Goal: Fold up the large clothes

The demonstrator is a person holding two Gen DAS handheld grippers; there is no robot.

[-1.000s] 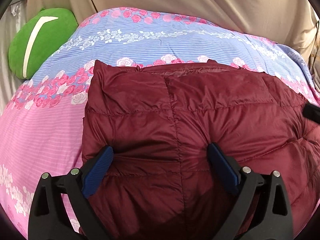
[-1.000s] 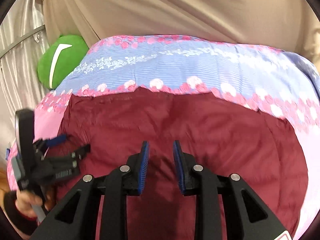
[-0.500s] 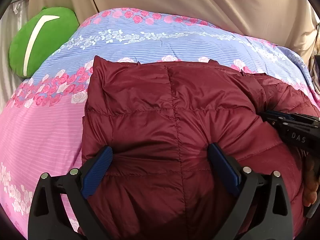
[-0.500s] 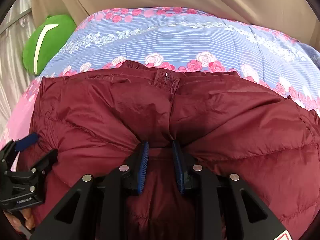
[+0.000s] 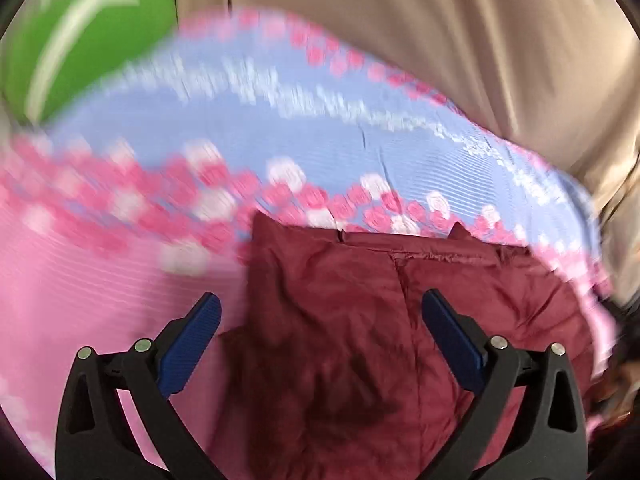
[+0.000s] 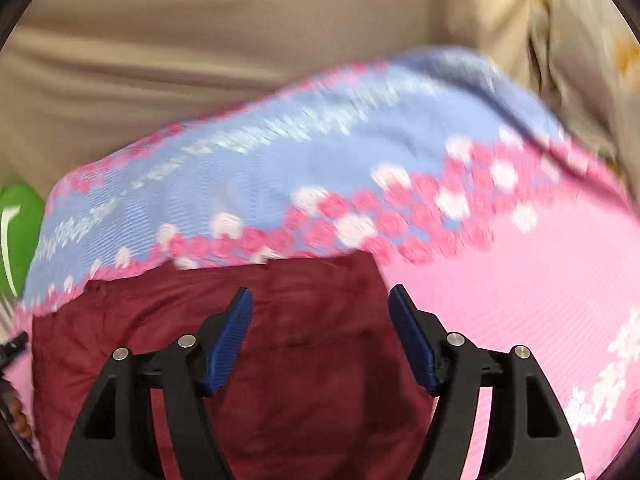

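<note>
- The left gripper (image 5: 320,322) is being held with its jaws spread wide, nothing caught between the blue pads (image 5: 192,344).
- The right gripper (image 6: 320,320) is likewise being held with its jaws apart, the blue pads (image 6: 230,340) gripping nothing.
- Both grippers are being pointed forward and slightly downward; both views are blurred.

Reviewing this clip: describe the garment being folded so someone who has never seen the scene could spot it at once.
A pink and blue floral bedspread fills both views. On its pink near part lies the dark red puffer jacket, folded into a compact block. It is the only plain, quilted, shiny item; the green cushion sits far off.
</note>
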